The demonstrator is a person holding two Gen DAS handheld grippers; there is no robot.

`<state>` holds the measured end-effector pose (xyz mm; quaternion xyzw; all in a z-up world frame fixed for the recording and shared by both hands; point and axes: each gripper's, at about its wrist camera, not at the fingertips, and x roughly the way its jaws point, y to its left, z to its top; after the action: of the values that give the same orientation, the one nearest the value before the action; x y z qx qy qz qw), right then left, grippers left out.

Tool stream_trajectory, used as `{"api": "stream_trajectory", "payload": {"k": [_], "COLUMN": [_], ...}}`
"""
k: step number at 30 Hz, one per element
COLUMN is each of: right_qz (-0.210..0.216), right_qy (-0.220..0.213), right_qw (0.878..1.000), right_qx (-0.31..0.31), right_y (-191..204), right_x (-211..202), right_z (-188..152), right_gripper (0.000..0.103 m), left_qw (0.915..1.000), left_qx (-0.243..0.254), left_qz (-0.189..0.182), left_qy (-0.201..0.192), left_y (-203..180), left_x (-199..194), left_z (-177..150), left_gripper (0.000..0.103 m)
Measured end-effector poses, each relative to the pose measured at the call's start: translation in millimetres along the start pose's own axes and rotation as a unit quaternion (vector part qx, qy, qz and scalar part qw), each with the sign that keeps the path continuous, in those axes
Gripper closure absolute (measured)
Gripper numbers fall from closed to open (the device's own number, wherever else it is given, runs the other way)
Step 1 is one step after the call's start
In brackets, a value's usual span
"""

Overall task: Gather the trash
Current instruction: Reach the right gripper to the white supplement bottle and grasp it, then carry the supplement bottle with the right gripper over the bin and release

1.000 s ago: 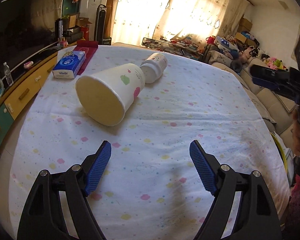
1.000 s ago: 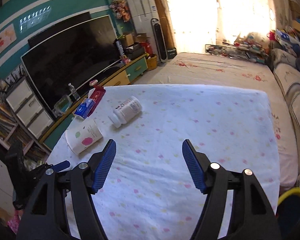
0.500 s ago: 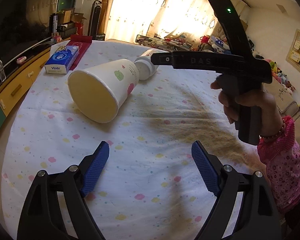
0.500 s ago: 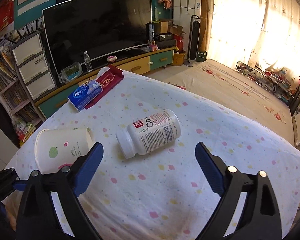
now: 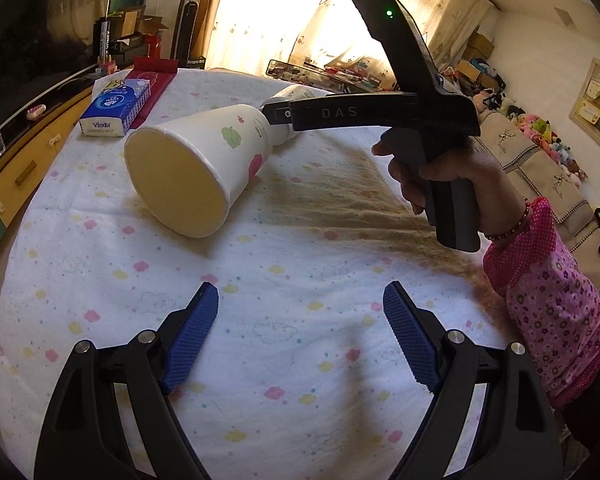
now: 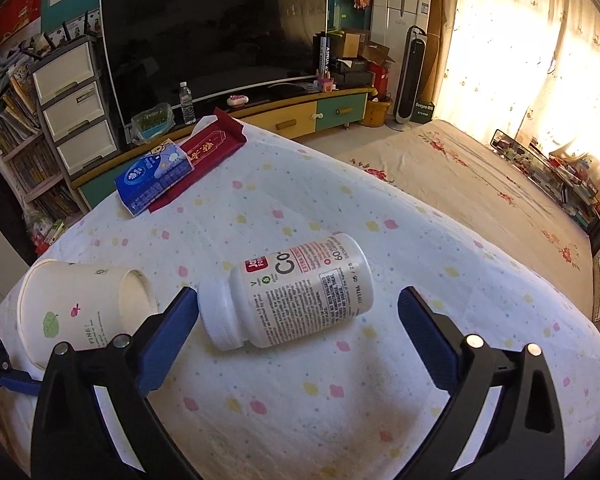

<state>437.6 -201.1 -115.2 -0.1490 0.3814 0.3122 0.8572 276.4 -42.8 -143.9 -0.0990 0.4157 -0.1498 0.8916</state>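
A white paper cup [image 5: 198, 168] with coloured spots lies on its side on the spotted tablecloth, mouth toward me; it also shows in the right wrist view [image 6: 80, 312]. A white pill bottle [image 6: 292, 296] lies on its side just behind the cup, partly hidden in the left wrist view [image 5: 296, 94]. My left gripper [image 5: 300, 332] is open and empty, short of the cup. My right gripper [image 6: 296, 336] is open, its jaws either side of the bottle without touching it. The right gripper's body [image 5: 412, 112] reaches in from the right.
A blue Vinda tissue pack [image 6: 152, 178] and a dark red packet [image 6: 208, 152] lie at the far-left table edge. A TV stand [image 6: 300, 114] with a water bottle [image 6: 187, 102] stands beyond. A sofa [image 5: 540, 168] runs along the right.
My right gripper has moved forward and down over the table so the pill bottle now lies between its jaws. My left gripper has crept a little closer to the cup.
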Motion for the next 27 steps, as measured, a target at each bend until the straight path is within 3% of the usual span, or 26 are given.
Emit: {"api": "stream_trajectory", "payload": {"k": [6,7,16,27], "right_qz": [0.017,0.017,0.009,-0.038], "right_qy": [0.016,0.019,0.005,0.009], "right_qw": [1.0,0.999,1.0,0.999], "right_qx": [-0.02,-0.023,-0.007,0.035], "right_y": [10,11,11,-7], "right_x": [20,22,11,-51], "right_z": [3,3,0,-47], "right_gripper": [0.008,0.016,0.016,0.016], "left_qw": [1.0,1.0,1.0,1.0], "left_qx": [0.0,0.001,0.001,0.002], "left_qz": [-0.003,-0.003,-0.004,-0.002], "left_qy": [0.002,0.002,0.001,0.001], "left_y": [2,2,3,4], "left_x": [3,3,3,3], "left_z": [1,1,1,2], "left_gripper": [0.019,0.018,0.018,0.018]}}
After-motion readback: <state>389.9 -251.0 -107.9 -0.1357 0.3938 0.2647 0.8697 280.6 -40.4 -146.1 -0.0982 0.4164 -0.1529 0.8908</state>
